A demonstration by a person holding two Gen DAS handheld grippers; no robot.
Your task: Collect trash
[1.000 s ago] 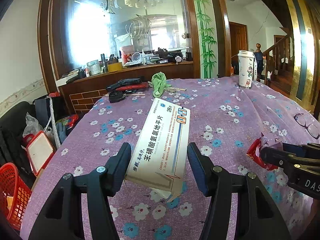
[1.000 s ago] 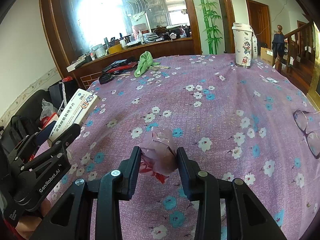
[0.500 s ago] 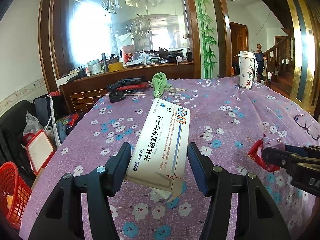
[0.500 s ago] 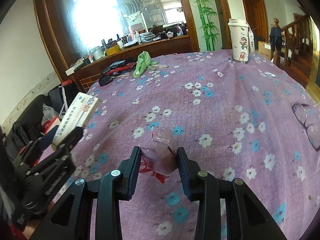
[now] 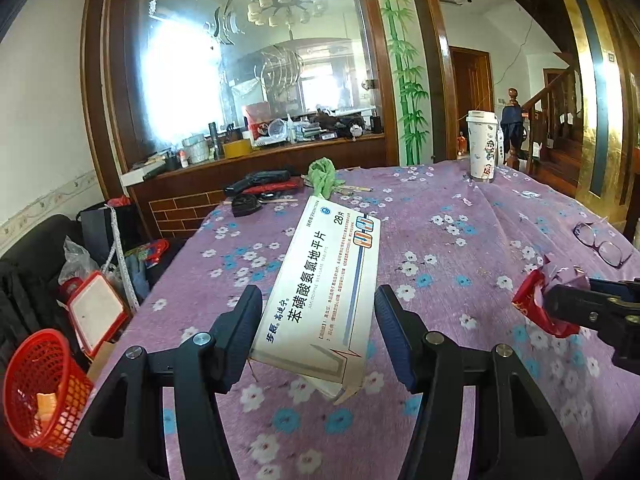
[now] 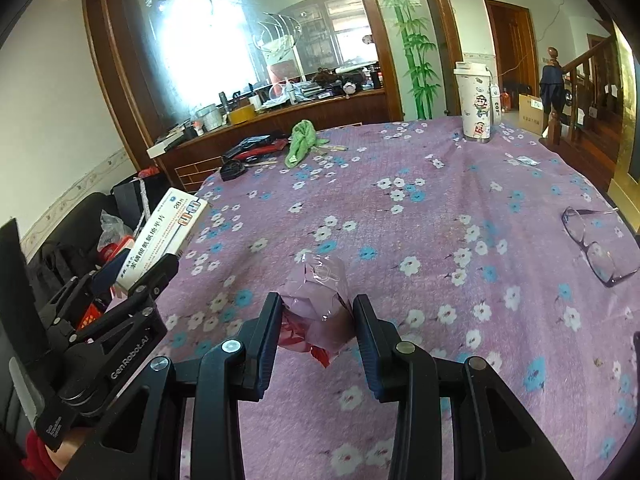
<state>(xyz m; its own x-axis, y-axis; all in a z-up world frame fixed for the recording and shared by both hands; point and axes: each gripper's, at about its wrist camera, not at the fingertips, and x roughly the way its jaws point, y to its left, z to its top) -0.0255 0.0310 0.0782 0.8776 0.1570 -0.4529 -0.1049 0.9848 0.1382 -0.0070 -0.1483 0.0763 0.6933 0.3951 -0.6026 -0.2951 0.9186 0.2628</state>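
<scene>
Left gripper: matte black plastic, two angular fingers with dark blue ribbed pads, silver round screws at the pivots. Side body has white "GenRobot.AI" lettering. Right gripper: same black build, blue pads, silver screws. Red sleeve at lower left edge.

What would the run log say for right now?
left claw: shut on medicine box | right claw: shut on crumpled wrapper | red basket: waiting

A long white medicine box with blue Chinese lettering is held lengthwise above the floral tablecloth, its near flap torn open. A crumpled pink and red wrapper is held well apart to its right.
</scene>
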